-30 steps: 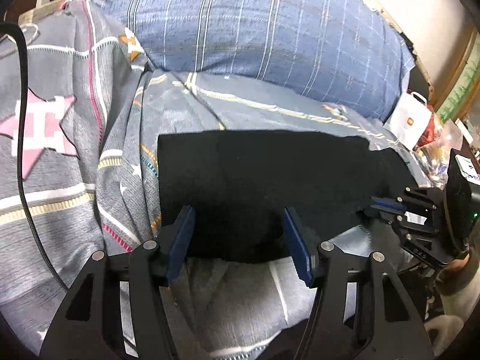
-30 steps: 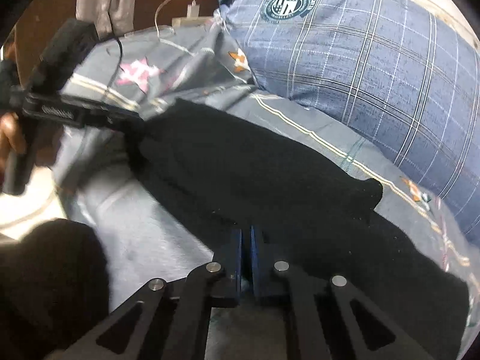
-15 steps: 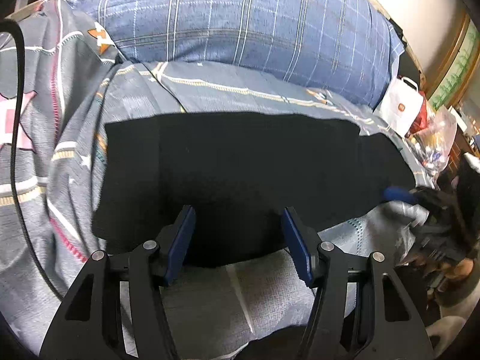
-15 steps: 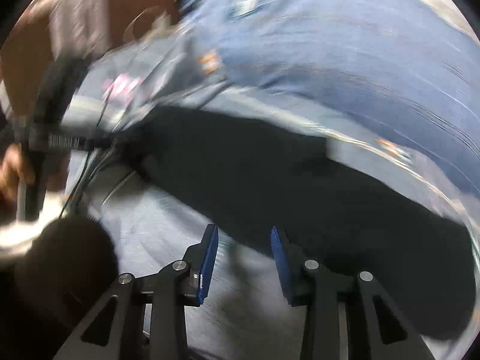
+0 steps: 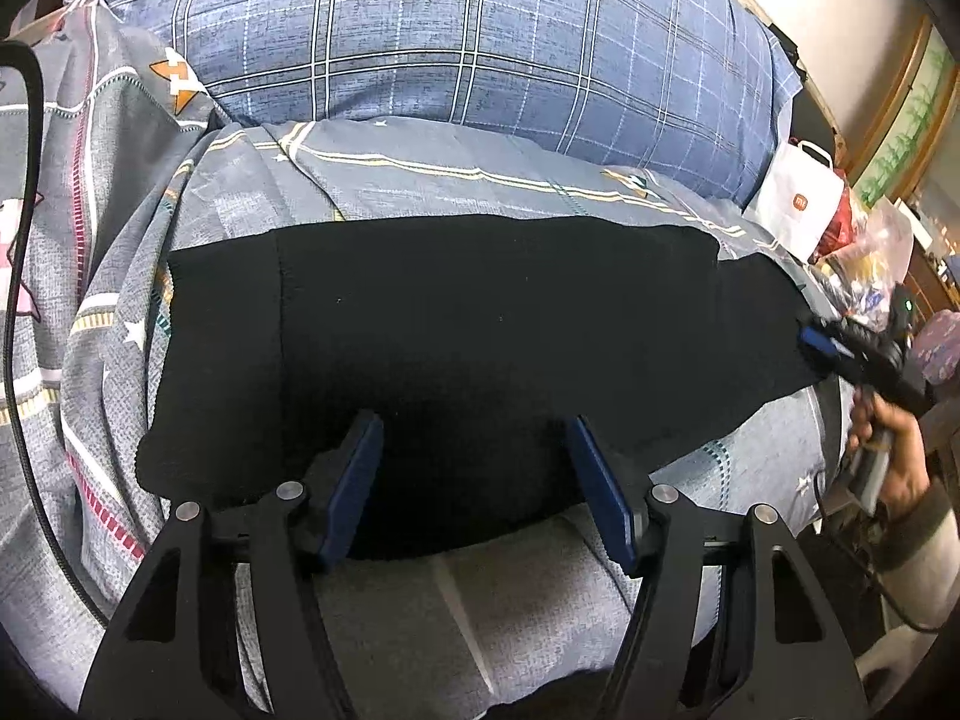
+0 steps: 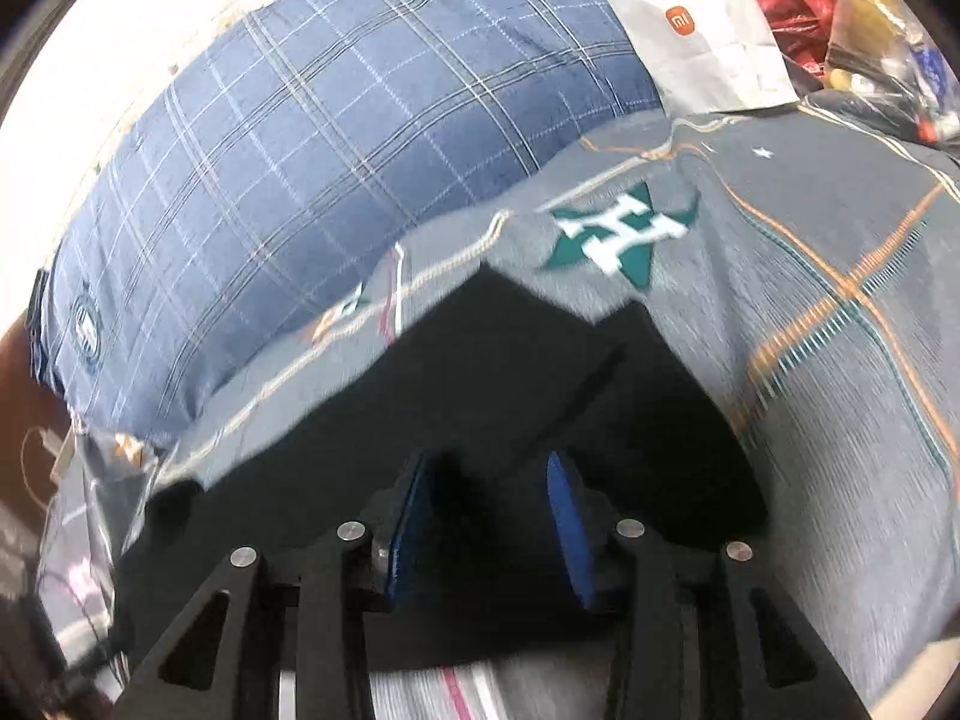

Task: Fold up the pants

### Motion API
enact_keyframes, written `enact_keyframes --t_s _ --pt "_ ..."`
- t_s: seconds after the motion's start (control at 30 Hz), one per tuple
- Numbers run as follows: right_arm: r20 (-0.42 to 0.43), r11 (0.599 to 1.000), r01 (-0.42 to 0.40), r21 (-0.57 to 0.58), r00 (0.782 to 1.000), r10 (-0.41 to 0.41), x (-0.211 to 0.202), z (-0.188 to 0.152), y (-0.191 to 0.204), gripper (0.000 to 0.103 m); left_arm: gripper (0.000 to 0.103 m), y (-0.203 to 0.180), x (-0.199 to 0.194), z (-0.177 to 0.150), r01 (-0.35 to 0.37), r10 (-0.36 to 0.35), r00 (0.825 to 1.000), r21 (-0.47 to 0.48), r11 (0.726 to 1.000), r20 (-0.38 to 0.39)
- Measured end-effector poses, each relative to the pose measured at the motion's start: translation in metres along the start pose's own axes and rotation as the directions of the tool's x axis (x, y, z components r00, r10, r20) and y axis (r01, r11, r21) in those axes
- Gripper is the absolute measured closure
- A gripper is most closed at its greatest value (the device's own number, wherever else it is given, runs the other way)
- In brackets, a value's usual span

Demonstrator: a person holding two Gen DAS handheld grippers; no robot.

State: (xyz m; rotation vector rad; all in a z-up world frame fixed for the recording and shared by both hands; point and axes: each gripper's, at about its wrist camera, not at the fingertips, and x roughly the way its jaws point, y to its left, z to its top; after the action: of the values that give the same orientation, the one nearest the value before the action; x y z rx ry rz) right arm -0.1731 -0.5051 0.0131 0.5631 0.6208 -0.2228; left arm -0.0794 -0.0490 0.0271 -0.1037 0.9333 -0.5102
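Black pants [image 5: 468,336] lie flat across grey patterned bedspread [image 5: 420,180], already doubled lengthwise. Left gripper [image 5: 474,480] gaping over near edge, pads clear of cloth, jaws just widened. Right gripper [image 6: 489,525] half open over right end, nothing pinched, jaws just opened. Advice: pinch both layers at end corners, carry across evenly. Blue pillow [image 5: 450,30] crowds far edge; white bag [image 6: 696,30] at right; near side free.

The pants [image 5: 456,348] lie flat across the bed [image 5: 420,174], folded over so one end sticks out past the upper layer at the right. Behind them a pillow [image 5: 456,36] runs along the bed. The left tool [image 5: 474,480] is over the near edge of the pants. The right tool [image 6: 489,519] is over their right end. A bag [image 5: 792,204] stands beyond the pillow's right end.
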Motion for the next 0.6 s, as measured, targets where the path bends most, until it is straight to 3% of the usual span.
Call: enact_keyframes --t_s 0.03,0.13,0.37,0.47,0.6 --pt "0.02 1.0 -0.008 0.002 1.0 0.008 0.006 0.006 0.001 0.065 0.038 0.0 0.0 0.0 -0.001 0.001 1.0 -0.005 1.0 -0.001" --pt "0.018 1.0 0.008 -0.003 1.0 -0.008 0.015 0.011 0.003 0.097 0.038 -0.004 -0.001 0.0 -0.005 0.005 1.0 -0.022 1.0 -0.003" --pt "0.143 0.995 0.007 -0.101 0.99 0.007 -0.065 0.002 0.01 0.099 0.038 -0.001 -0.006 -0.002 0.009 -0.009 1.0 -0.022 1.0 -0.007" --pt "0.108 0.992 0.06 -0.115 0.993 -0.048 -0.073 -0.012 -0.002 0.099 0.038 -0.002 -0.004 -0.004 0.004 -0.003 1.0 -0.024 1.0 0.001" --pt "0.04 0.991 0.1 -0.087 0.994 -0.097 -0.042 -0.021 -0.017 0.099 0.038 -0.004 -0.004 -0.005 -0.005 0.005 1.0 -0.014 1.0 0.007"
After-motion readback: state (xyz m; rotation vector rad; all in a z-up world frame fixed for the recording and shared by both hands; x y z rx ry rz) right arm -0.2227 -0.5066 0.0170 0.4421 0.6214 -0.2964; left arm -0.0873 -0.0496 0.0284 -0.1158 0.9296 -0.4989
